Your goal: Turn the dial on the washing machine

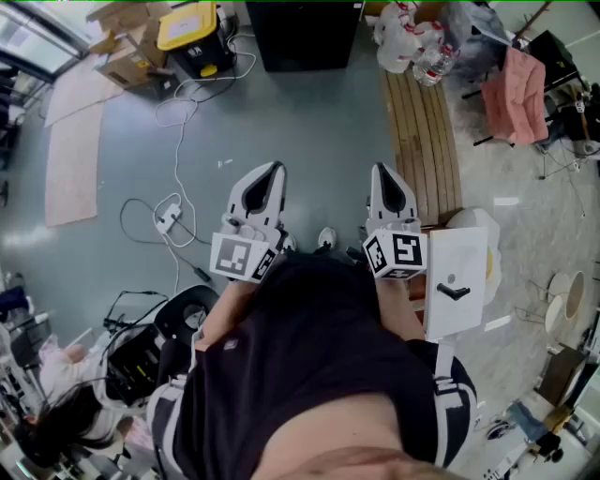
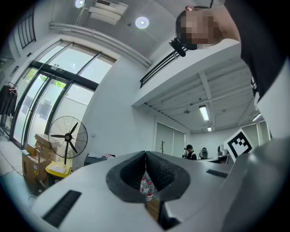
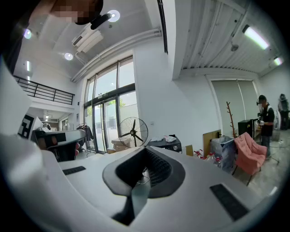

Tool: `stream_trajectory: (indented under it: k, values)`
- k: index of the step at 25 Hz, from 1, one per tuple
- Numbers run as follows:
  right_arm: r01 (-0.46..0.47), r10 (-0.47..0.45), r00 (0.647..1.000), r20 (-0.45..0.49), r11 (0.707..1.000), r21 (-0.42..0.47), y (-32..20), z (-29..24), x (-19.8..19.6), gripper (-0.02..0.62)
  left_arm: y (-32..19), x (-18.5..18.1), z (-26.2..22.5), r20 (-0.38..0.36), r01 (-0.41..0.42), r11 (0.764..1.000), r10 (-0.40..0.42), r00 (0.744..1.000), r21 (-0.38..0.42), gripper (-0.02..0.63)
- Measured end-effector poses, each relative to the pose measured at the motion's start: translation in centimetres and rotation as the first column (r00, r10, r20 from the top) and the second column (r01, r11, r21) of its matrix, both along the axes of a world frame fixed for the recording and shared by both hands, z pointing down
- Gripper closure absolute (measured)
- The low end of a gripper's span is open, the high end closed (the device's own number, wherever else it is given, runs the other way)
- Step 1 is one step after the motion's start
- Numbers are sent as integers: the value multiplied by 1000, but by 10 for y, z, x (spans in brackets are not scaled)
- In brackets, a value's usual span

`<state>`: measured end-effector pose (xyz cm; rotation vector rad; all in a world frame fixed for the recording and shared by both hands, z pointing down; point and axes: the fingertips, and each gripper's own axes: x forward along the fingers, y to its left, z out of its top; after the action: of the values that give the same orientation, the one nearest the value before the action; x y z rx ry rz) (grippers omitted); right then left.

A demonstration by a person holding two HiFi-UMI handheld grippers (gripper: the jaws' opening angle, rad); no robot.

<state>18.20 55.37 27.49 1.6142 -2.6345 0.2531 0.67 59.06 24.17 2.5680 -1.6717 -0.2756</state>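
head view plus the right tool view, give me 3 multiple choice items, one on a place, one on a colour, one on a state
1. Where does the wooden bench lie?
A) close by the right tool, ahead and to its right
B) behind the person
C) on top of a table

2. What colour is the box lid at top left of the head view?
A) red
B) yellow
C) blue

3. How do the right tool's jaws stand?
A) wide apart
B) shut on a dial
C) shut, nothing between them

Answers: 1 A, the slats run forward alongside that tool's tip; 2 B, it is bright yellow; 3 C, the right tool view shows the jaws meeting on nothing.
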Motion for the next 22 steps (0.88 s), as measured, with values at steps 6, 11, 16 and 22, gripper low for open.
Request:
stream_trajectory:
  k: [6,11,16,22]
  values:
    - [-7,7,1000,1,1000,13,-3,-10,-3,571,-5,-3,-3,0,-7,1000,7,1000,-4,584]
    - [-48,48,999,9,998,49,-14,-12,9,505,-8,6,0,5,-11,1000,11,1000,-6,584]
    - [-39,39,999,13,999,6,-23,0,21,423,-14,21,3,13,-10,1000,10,1000,-15,584]
    - [-9,8,1000,17,1000,4,-48,10,33,423,-37,40,13,7,12,1000,-11,1000,-17,584]
